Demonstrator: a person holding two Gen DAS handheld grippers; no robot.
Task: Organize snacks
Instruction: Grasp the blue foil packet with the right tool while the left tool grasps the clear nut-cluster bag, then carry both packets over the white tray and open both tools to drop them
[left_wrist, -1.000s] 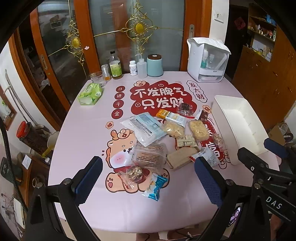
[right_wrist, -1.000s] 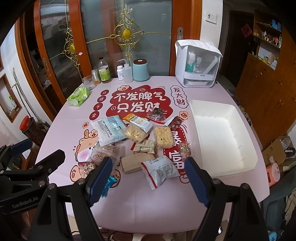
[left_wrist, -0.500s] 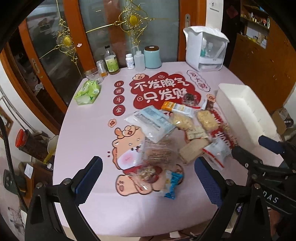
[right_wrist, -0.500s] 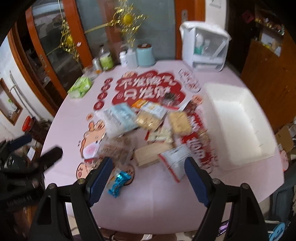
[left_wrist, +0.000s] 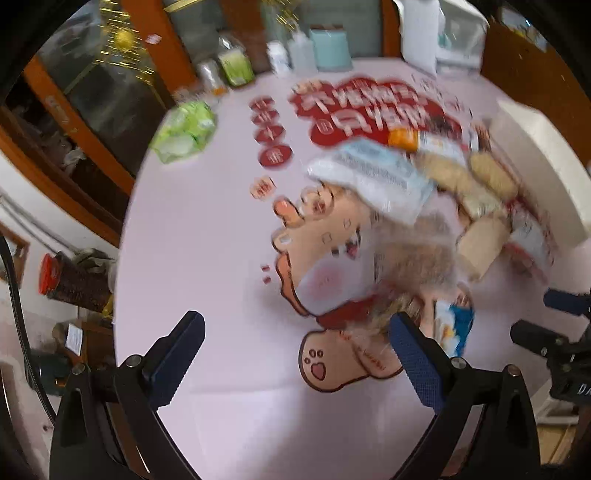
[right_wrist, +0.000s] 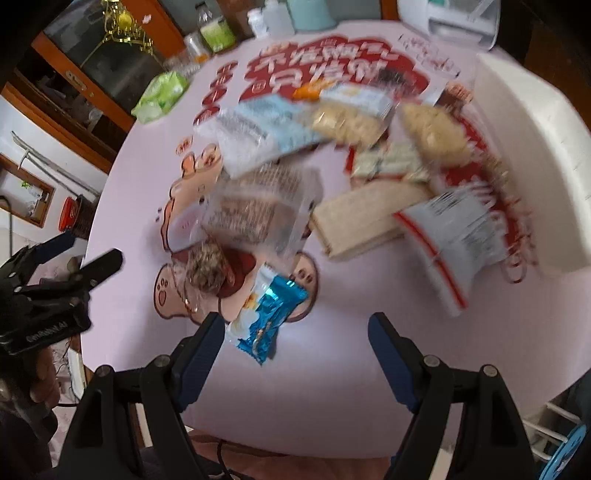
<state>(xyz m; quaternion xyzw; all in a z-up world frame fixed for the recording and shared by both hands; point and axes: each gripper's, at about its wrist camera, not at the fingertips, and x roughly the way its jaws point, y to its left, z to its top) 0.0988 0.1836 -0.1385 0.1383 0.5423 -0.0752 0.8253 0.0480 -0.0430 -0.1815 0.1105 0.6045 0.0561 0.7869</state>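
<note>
Several snack packets lie in a heap on the pink table cloth (right_wrist: 332, 387). Nearest my right gripper (right_wrist: 295, 343) is a shiny blue packet (right_wrist: 271, 314), lying just beyond its open fingers and toward the left one. Behind it lie a clear biscuit tray (right_wrist: 255, 210), a tan wafer block (right_wrist: 364, 218) and a white-and-red bag (right_wrist: 448, 232). My left gripper (left_wrist: 295, 343) hangs open over bare cloth, and the blue packet (left_wrist: 456, 326) shows right of its right finger. A white bin (right_wrist: 532, 147) stands at the right. Both views are motion-blurred.
At the table's far edge stand bottles (right_wrist: 216, 33), a teal canister (left_wrist: 330, 48) and a white dispenser (right_wrist: 454, 18). A green tissue pack (left_wrist: 184, 131) lies at the far left. The right gripper's frame (left_wrist: 554, 343) shows in the left wrist view.
Both grippers have dropped toward the table and tilted further down, so the snacks loom larger. The blue packet now sits close to the right gripper's fingers. Both stay open.
</note>
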